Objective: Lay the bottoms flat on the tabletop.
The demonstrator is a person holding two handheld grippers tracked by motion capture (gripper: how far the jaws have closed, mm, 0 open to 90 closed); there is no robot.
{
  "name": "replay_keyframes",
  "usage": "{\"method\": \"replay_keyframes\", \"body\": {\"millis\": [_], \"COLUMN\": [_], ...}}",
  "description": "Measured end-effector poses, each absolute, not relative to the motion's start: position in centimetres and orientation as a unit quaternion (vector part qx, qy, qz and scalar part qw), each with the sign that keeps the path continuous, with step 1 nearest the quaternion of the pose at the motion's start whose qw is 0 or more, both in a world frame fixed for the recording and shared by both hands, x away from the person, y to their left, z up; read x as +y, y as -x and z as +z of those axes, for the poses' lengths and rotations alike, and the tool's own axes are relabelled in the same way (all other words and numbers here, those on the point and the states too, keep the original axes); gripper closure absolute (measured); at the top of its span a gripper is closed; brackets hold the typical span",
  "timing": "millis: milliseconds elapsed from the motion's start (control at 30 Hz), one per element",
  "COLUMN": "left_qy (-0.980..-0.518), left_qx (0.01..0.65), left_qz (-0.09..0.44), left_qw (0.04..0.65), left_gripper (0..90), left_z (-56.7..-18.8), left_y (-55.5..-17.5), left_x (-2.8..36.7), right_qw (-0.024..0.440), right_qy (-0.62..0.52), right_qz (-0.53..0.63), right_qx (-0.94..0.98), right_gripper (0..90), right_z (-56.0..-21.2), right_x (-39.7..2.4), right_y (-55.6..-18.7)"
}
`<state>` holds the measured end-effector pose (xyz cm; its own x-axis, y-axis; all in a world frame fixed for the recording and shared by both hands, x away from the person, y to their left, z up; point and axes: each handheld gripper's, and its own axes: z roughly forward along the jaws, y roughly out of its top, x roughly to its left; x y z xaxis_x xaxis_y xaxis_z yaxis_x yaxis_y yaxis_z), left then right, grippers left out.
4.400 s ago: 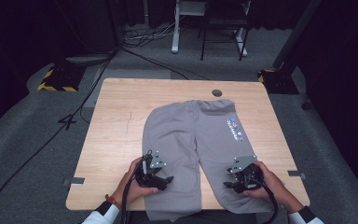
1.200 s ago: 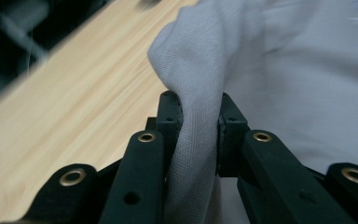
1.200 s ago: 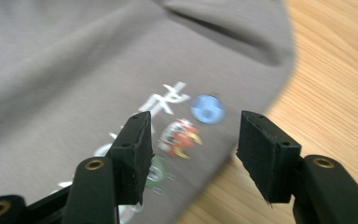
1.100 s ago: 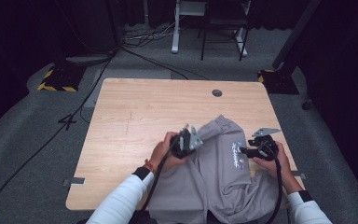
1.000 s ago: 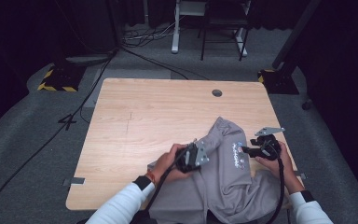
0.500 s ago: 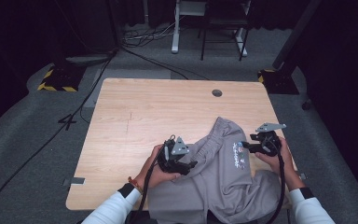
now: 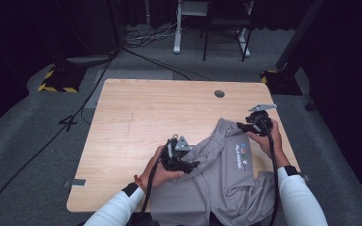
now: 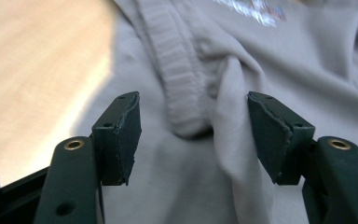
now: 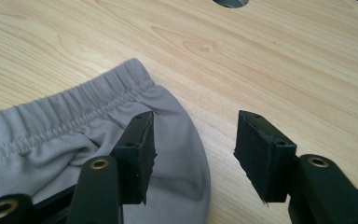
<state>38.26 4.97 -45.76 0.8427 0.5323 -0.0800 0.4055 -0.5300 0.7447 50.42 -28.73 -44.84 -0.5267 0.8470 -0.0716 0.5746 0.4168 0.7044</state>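
High view: we see the wooden tabletop [image 7: 136,122] first, and on its near right part the grey sweatpants [image 7: 226,183], folded over on themselves, with the elastic waistband [image 7: 217,136] turned toward the middle and a small printed logo [image 7: 239,155] facing up. Part of the fabric hangs past the near edge. Our left claw [image 7: 192,165] sits at the left edge of the bunched cloth, held by the left hand [image 7: 158,169]. In the left gripper view its jaws stand apart, having just closed slightly; a fold of grey fabric and the ribbed waistband [image 8: 177,84] lie between them, yet the pads do not press on the cloth, so the claw is released. Our right claw [image 7: 242,126] is near the far right corner of the pants. In the right gripper view its jaws are open too, also having just closed a little, hovering over the rounded waistband corner [image 9: 168,126] and bare wood [image 9: 284,70], grasping nothing.
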Motion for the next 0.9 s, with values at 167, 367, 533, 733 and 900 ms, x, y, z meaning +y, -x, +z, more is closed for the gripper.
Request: {"method": "replay_keyframes", "body": {"millis": [167,367,533,733,900], "left_qy": [-0.860,-0.890,-0.906,-0.913,-0.915], "left_qx": [0.278,0.270,0.236,0.226,0.219], "left_qz": [0.104,0.085,0.080,0.067,0.045], "left_qw": [0.415,0.357,0.342,0.333,0.337], "left_gripper": [36.9,35.7,34.9,36.4,51.5], "left_z": [-44.9,-47.2,-47.9,-48.8,-48.6], "left_y": [-39.5,-40.1,-38.2,-37.2,-37.6], "left_x": [5.4,3.3,1.9,1.1,1.4], "right_qw": [0.225,0.232,0.212,0.200,0.186], "right_qy": [-0.443,-0.448,-0.446,-0.444,-0.439], "right_qz": [0.317,0.304,0.292,0.276,0.273], "right_qx": [0.807,0.808,0.819,0.829,0.835], "right_gripper": [47.7,48.3,49.7,49.3,49.3], "right_z": [-44.5,-44.7,-45.6,-46.5,-47.4], "right_x": [-28.6,-28.6,-28.2,-27.7,-27.5], "right_y": [-50.8,-51.3,-51.6,-51.9,-52.0]}}
